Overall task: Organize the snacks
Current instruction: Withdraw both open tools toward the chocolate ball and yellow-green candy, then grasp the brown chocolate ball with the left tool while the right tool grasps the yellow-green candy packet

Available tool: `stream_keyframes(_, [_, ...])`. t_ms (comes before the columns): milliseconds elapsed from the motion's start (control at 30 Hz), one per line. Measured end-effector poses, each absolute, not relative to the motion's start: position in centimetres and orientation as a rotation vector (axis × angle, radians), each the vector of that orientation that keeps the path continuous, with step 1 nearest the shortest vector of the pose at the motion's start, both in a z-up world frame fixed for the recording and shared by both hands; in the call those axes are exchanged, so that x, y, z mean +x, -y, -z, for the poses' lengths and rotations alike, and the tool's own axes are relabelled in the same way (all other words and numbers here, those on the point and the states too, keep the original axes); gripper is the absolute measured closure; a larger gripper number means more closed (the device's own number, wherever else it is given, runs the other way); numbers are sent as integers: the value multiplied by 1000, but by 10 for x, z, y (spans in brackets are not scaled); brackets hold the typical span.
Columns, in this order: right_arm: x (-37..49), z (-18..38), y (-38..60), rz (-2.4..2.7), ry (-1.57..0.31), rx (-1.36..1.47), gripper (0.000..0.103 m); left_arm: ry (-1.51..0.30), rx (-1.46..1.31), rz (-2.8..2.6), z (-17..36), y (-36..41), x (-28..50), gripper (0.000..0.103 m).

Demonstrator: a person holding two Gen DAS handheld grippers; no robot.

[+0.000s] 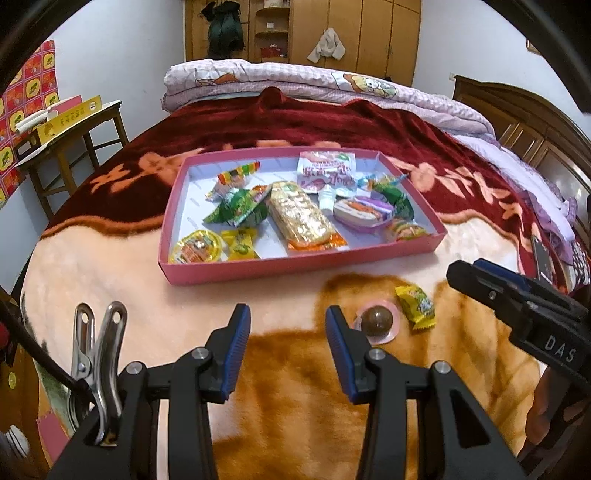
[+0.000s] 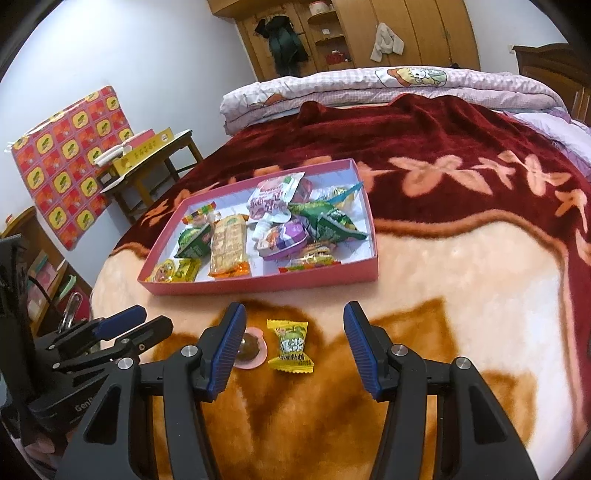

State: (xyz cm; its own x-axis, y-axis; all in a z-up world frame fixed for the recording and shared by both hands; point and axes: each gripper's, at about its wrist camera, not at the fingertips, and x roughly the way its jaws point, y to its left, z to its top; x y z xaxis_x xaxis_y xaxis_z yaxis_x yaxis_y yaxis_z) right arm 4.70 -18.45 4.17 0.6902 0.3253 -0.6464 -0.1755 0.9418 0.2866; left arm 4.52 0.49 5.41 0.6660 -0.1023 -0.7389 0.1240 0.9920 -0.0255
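Note:
A pink shallow box (image 1: pixel 295 264) (image 2: pixel 325 282) full of several wrapped snacks lies on the blanket. In front of it two loose snacks rest on the blanket: a brown ball in a pink-rimmed cup (image 1: pixel 376 322) (image 2: pixel 249 346) and a yellow wrapped candy (image 1: pixel 416 307) (image 2: pixel 291 345). My left gripper (image 1: pixel 288 315) is open and empty, with the brown ball just to the right of its right finger. My right gripper (image 2: pixel 294 314) is open and empty above the yellow candy, and it shows at the right edge of the left wrist view (image 1: pixel 480 275). The left gripper shows at lower left of the right wrist view (image 2: pixel 136 325).
The bed carries a plush cream, orange and dark red blanket (image 2: pixel 443 266) with a folded quilt (image 1: pixel 295 77) at the far end. A wooden stool (image 1: pixel 74 144) with boxes stands at the left. A dark phone (image 1: pixel 543 256) lies to the right. Wardrobes (image 2: pixel 388 29) line the back wall.

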Motion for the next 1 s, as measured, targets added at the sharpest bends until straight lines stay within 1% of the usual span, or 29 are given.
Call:
stream_keyframes(267, [46,-30,177,-302,-789,197,47,-842,61,129,-41,2,44,59])
stream_keyframes(367, [46,-26,173,-315,-798,188,53,-849,59,129,-37,2,44,59])
stream_keyframes(433, [46,-24,170,-319,-805,176,60,-853,56,132,-36,3,45,59])
stream_keyframes(533, [48,-18,166,-322,-818,159,64,-855,57,135,-34,3,45,59])
stream_keyframes(633, [49,-13,165,-319,-829,153,66,-855,56,139,-33,3,44,59])
stream_keyframes(800, [51,-6,163,-300,-836,137,67,-856,51,148,-33,4,44,59])
stream_keyframes(900, [53,-1,163,-301,-845,134,70,-857,50,159,-33,6,43,59])
stream_keyframes(1000, [52,1,162,-302,-834,121,72,-855,48,167,-34,9,43,59])
